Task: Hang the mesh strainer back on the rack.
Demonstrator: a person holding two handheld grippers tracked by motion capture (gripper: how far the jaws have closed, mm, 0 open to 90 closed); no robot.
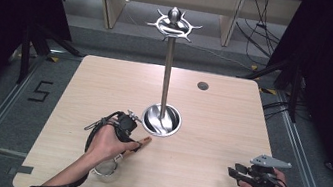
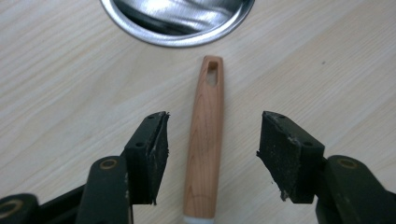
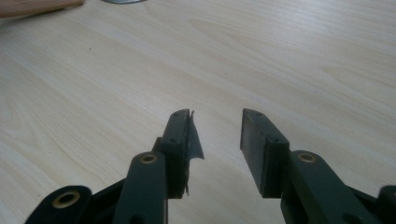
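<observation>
A utensil with a wooden handle (image 2: 204,140) lies flat on the table; its far end has a hanging slot and points at the stand's round steel base (image 2: 177,21). My left gripper (image 2: 212,121) is open, one jaw on each side of the handle with gaps on both sides. In the high view the left gripper (image 1: 128,129) sits under the hand, the handle tip (image 1: 144,142) pokes out past it, and the utensil's wire ring end (image 1: 106,169) lies nearer the person. My right gripper (image 1: 236,172) (image 3: 216,114) is open over bare wood at the right front.
A tall steel stand rises from its base dish (image 1: 163,120) at the table's middle, with a crown of hooks (image 1: 173,23) on top. A dark round hole (image 1: 202,85) marks the table's far right. The wooden handle (image 3: 37,6) lies far off in the right gripper view.
</observation>
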